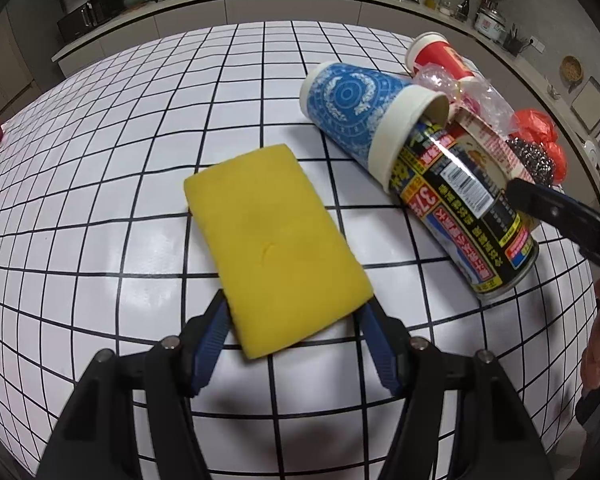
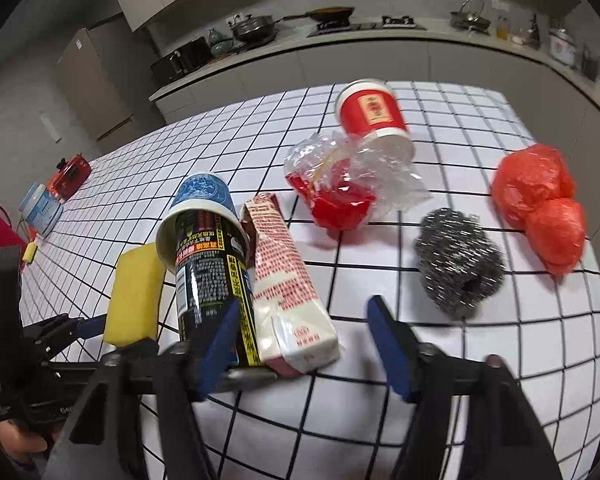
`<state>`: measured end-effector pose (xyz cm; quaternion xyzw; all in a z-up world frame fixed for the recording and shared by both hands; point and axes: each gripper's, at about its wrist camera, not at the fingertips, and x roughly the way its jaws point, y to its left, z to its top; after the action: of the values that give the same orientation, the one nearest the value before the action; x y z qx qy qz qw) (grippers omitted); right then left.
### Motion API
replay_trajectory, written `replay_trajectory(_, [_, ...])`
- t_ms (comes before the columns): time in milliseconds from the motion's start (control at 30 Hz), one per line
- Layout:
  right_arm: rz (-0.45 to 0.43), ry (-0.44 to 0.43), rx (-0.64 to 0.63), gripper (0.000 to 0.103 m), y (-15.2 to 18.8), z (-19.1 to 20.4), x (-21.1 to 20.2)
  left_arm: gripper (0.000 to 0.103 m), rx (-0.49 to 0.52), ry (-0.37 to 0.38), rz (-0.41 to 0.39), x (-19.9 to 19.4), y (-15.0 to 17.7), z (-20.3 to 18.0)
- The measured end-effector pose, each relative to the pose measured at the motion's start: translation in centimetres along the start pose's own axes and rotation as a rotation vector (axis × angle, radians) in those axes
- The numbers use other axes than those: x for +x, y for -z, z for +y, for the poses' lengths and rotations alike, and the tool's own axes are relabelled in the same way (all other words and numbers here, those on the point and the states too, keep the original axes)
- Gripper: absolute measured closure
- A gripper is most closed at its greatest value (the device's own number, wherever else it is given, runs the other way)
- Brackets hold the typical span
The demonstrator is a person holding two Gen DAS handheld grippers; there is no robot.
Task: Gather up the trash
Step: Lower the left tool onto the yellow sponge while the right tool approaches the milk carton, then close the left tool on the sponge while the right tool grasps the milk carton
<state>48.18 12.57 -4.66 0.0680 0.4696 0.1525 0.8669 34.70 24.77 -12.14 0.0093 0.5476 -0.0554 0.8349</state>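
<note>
Both grippers alike: L gripper (image 1: 294, 312) & R gripper (image 2: 304, 316) have matte black frames w/ angled struts, ribbed blue pads (image 1: 374, 334) inside each finger, silver pivot screws (image 1: 170, 343) at 6 o'clock

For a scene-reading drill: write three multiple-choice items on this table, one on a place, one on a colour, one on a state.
1. Where is the black spray can's top end? A inside the blue patterned paper cup; B inside the red paper cup; C under the steel scourer.
2. What colour is the rectangular sponge in the left gripper? A green; B yellow; C pink.
3. How is the red paper cup? A upright; B crushed flat; C lying on its side.
Answers: A, the can's end vanishes into that cup's mouth; B, plainly yellow; C, its mouth faces sideways.
</note>
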Motion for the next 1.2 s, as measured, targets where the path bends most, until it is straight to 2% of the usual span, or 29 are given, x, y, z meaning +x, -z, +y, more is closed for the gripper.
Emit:
replay_trajectory(267, [0.051,-0.002,-0.034,0.048,-0.9,0.3,2.4,0.037,-0.023,-0.012,0.011,-0.1,-1.2,1.3])
replay_trajectory(367, [0.077,-0.010,-0.034,0.058,-0.8,0.3,3.2,0.036,-0.053,-0.012,0.012,0.1,-1.9,2.3])
replay_trajectory(433, [0.091,-0.010,-0.042,0.061,-0.6,0.5,3.6,0.035,-0.069,-0.020,0.010,0.0,-2.3,2.9])
replay_trajectory(667, [0.085,0.006,-0.048,0.062,0.0,0.8,3.5,0.035,-0.107,-0.014,0.003,-0.1,-3.8,4.5])
replay_trajectory(800, [0.094,0.012,-0.053,0.062,0.2,1.0,3.7,0.034,-0.169,0.055,0.023,-0.7,-5.6,7.6])
replay_trajectory(833, [0.092,0.012,-0.053,0.062,0.2,1.0,3.7,0.032,-0.183,0.052,0.024,-0.9,-6.0,8.0])
replay_trajectory(900, [0.095,0.011,-0.049,0.062,0.2,1.0,3.7,0.021,-0.215,0.038,0.028,-0.8,-6.9,8.8])
replay_trajectory(1000, [0.097,0.007,-0.042,0.062,0.0,1.0,3.9,0.021,-0.249,0.040,0.040,-0.2,-8.0,9.6])
replay_trajectory(1100, [0.097,0.006,-0.041,0.062,0.0,0.9,3.7,0.021,-0.207,0.009,0.058,0.5,-8.7,10.0])
replay_trajectory(1200, [0.096,0.004,-0.042,0.062,0.0,0.8,3.7,0.023,-0.196,-0.012,0.040,0.9,-8.6,10.6])
